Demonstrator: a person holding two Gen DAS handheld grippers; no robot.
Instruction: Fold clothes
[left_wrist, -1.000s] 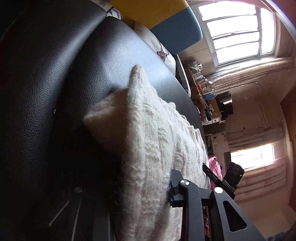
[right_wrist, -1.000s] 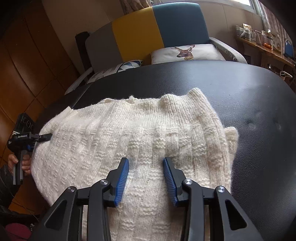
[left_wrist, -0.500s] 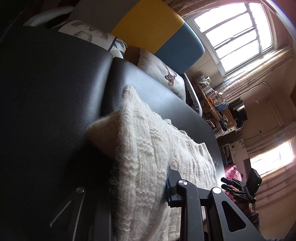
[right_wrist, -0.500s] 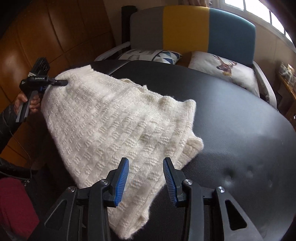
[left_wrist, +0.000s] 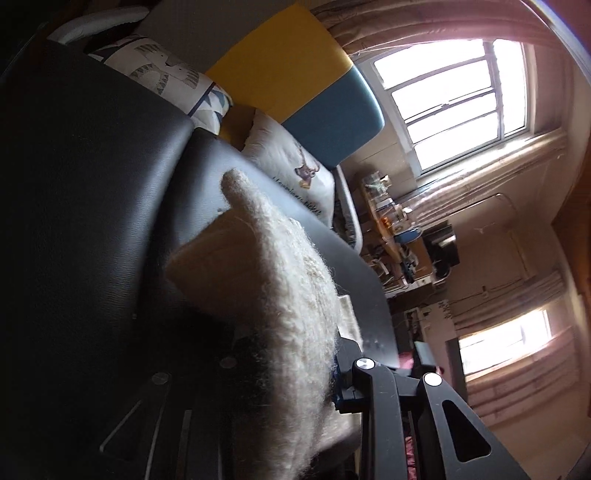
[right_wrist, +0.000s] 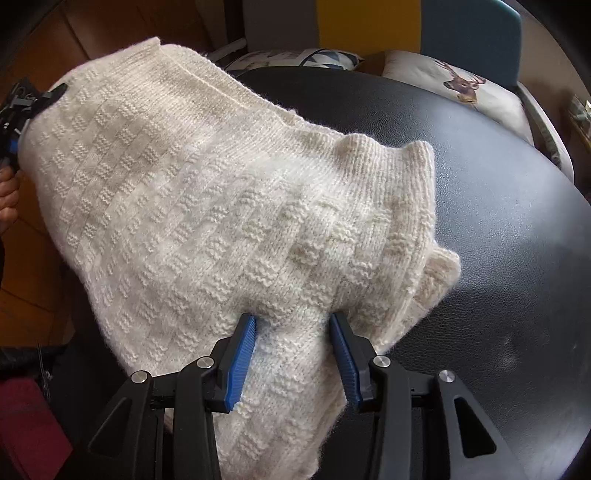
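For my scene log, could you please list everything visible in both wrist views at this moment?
Knitted sweater: one, cream white, draped across the black surface, one end lifted at the left.
Padded surface: one, black leather-like, under the sweater.
Chair back: one, grey, yellow and blue panels, behind the surface.
Deer cushion: one, white with a deer print, on the chair seat.
Patterned cushion: one, white with blue and grey shapes, beside the deer cushion.
Windows: two, bright, far wall.
Cluttered shelf: one, wooden, below the upper window.
Left gripper: black, shut on the sweater's lifted end.
Right gripper: black with blue pads, open, sweater between its fingers.
Hand: one, holding the left gripper.
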